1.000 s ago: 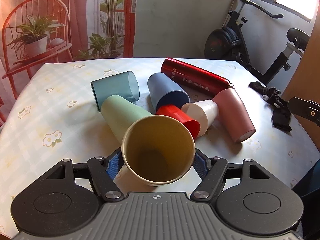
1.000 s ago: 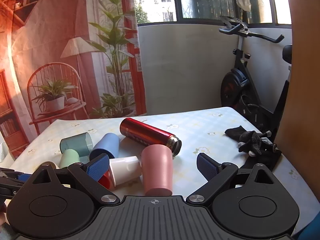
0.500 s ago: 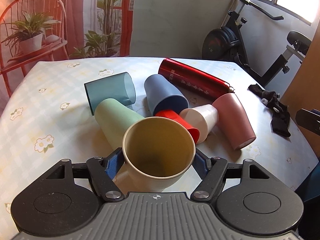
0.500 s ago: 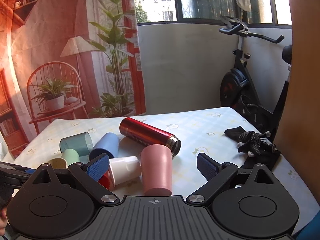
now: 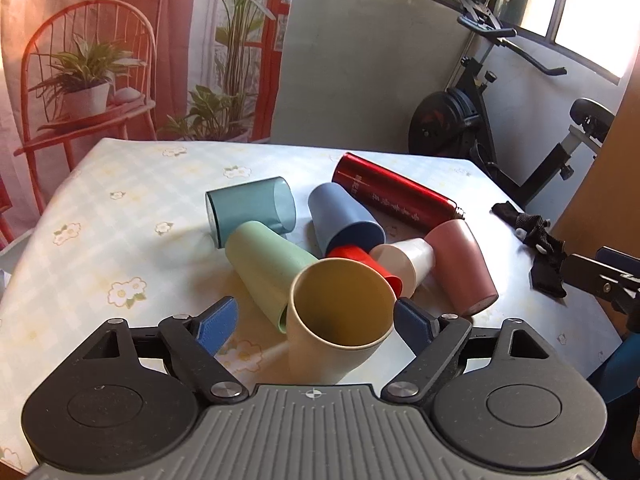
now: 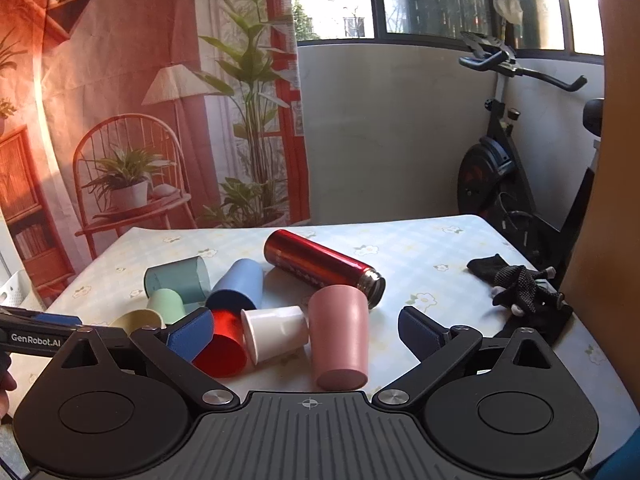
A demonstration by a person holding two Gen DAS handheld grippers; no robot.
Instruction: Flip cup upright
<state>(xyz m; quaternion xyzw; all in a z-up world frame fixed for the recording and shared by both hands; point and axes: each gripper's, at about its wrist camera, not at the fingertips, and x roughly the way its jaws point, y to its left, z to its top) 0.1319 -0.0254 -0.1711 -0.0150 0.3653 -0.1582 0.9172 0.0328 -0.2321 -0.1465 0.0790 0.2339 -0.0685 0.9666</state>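
The yellow cup (image 5: pixel 340 316) stands upright on the counter (image 5: pixel 120 232), its mouth open upward, at the near edge of a cluster of cups. It sits between the fingers of the left tongs (image 5: pixel 316 320), which are spread wide; the left pad is well apart from the cup wall, and the right pad lies just beside the rim, whether touching cannot be told. Just behind it to the left a pale green cup (image 5: pixel 264 260) lies on its side, touching the yellow cup's wall. Farther off lie a teal cup (image 5: pixel 250 210), a blue cup (image 5: pixel 344 220), a red cup (image 5: pixel 360 258), a white cup (image 5: pixel 408 258) and a pink cup (image 5: pixel 464 264), all tipped over, with a red flask (image 5: pixel 394 200) on its side at the far end. The right tongs (image 6: pixel 308 334) hover open near the pink cup, gripping nothing. A black strap (image 6: pixel 520 292) lies on the counter's right side.
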